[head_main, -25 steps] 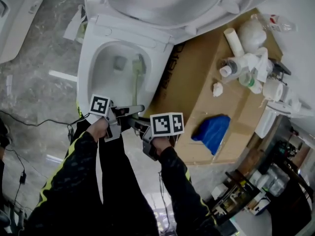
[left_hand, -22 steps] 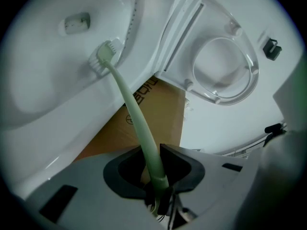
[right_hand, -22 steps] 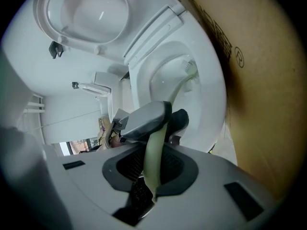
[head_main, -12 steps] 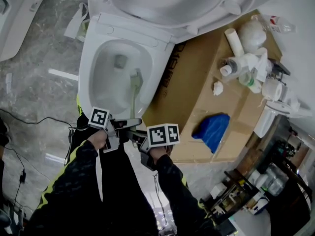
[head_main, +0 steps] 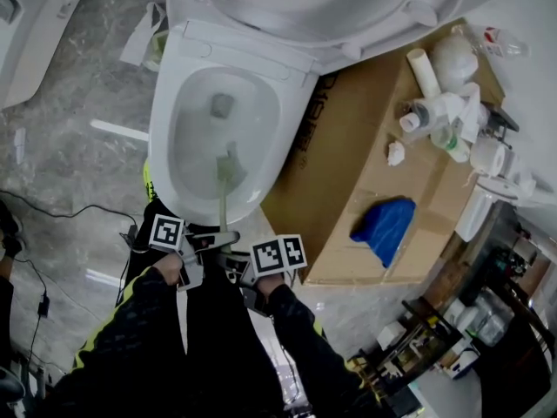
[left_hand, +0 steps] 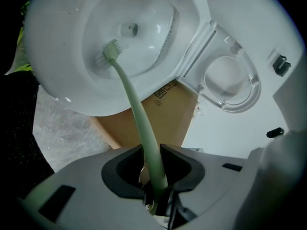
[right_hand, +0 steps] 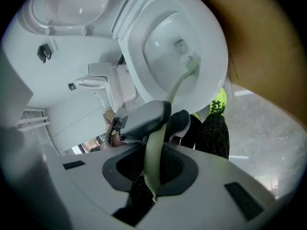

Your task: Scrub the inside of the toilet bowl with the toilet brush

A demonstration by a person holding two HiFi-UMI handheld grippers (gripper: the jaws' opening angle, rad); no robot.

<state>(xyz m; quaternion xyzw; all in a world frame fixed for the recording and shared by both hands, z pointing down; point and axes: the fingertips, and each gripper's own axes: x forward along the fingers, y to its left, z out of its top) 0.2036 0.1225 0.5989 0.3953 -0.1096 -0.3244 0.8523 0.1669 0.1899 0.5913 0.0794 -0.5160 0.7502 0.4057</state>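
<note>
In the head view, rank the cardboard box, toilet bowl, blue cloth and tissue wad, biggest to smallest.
1. cardboard box
2. toilet bowl
3. blue cloth
4. tissue wad
Box and bowl look fairly close, so that pair is less sure.

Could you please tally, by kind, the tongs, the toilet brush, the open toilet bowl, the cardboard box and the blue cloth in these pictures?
Tongs: 2 (left tongs, right tongs, both shut on the brush handle)
Toilet brush: 1
Open toilet bowl: 1
Cardboard box: 1
Blue cloth: 1
Total: 6
</note>
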